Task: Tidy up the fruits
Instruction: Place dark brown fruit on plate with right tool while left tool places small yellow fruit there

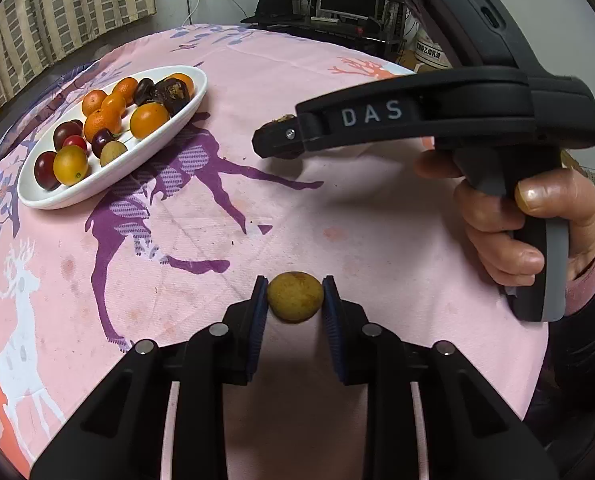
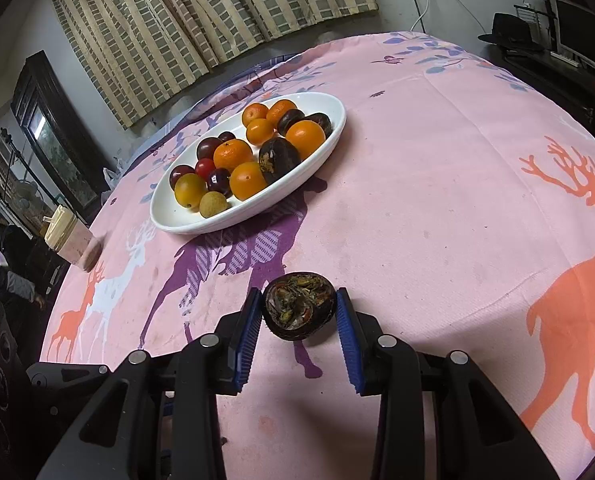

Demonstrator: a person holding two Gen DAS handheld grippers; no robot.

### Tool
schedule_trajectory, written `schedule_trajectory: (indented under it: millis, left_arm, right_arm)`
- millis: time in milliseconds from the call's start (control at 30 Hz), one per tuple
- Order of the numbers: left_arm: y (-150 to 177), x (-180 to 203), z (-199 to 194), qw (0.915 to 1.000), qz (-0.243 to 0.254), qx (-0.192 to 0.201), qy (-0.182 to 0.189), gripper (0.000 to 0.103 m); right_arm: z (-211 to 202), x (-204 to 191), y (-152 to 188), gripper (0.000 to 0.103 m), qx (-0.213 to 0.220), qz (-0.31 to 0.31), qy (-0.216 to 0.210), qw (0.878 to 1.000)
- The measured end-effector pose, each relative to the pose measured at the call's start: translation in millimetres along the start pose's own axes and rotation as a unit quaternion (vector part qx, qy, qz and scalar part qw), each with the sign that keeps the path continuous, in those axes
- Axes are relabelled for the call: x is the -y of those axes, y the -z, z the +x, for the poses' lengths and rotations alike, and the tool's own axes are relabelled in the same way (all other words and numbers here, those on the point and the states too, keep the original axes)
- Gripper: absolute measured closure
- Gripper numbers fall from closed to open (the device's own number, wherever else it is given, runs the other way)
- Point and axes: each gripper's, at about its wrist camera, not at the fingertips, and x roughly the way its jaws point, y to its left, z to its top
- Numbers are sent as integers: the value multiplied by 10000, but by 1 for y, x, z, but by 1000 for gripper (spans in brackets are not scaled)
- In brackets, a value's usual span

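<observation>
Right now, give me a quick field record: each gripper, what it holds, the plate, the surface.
left gripper: shut on small tan fruit
right gripper: shut on dark brown fruit
plate: white oval, far left on the cloth, apart from both grippers
plate contents: oranges, dark red cherries, dark brown fruits, one tan fruit
surface: pink tablecloth with deer print
loose fruit on cloth: none seen besides the two being gripped

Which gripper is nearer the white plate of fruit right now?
Right. The right gripper, shut on a dark fruit, sits just beside the white plate; the left gripper grips a yellow fruit farther back.
</observation>
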Motion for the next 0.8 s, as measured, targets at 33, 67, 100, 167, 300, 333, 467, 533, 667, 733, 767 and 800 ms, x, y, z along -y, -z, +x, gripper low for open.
schedule_trajectory:
  millis: [33, 67, 100, 167, 300, 333, 467, 533, 667, 733, 767, 800]
  left_arm:
    - [0, -1, 0, 10000, -11, 19, -21, 76]
    - [-1, -2, 0, 10000, -24, 39, -33, 76]
    - [-2, -4, -1, 10000, -47, 72, -41, 76]
    - [-4, -8, -4, 9998, -109, 149, -1, 76]
    - [-7, -16, -14, 9990, -226, 391, -20, 76]
    - [-9, -21, -17, 9985, -299, 468, -11, 76]
    - [-26, -53, -33, 9936, -760, 831, -122, 76]
    - [-38, -71, -42, 9891, -1018, 1028, -260, 76]
    - [-63, -111, -56, 9772, -1490, 1356, -667, 76]
    - [-76, -132, -59, 9701, -1679, 1497, -913, 76]
    - [-83, -141, -59, 9671, -1765, 1542, -994, 76]
    - [-89, -150, -58, 9646, -1840, 1576, -1042, 76]
  right_arm:
    - [0, 0, 0, 65, 5, 2, 1, 10000]
    - [0, 0, 1, 65, 12, 3, 8, 10000]
    - [0, 0, 1, 65, 23, 2, 15, 10000]
    - [-2, 0, 1, 65, 77, -9, 17, 10000]
    - [-8, -6, -2, 65, 288, -113, 144, 9994]
    - [-11, -9, -3, 65, 364, -168, 208, 9990]
    - [-15, -26, -23, 65, 645, -379, 329, 9967]
    - [-16, -34, -38, 65, 819, -428, 333, 9952]
    - [-8, -52, -72, 65, 1190, -522, 413, 9907]
    - [1, -57, -87, 65, 1242, -519, 435, 9899]
    - [8, -61, -96, 65, 1257, -520, 473, 9896]
    - [15, -63, -103, 65, 1256, -532, 509, 9893]
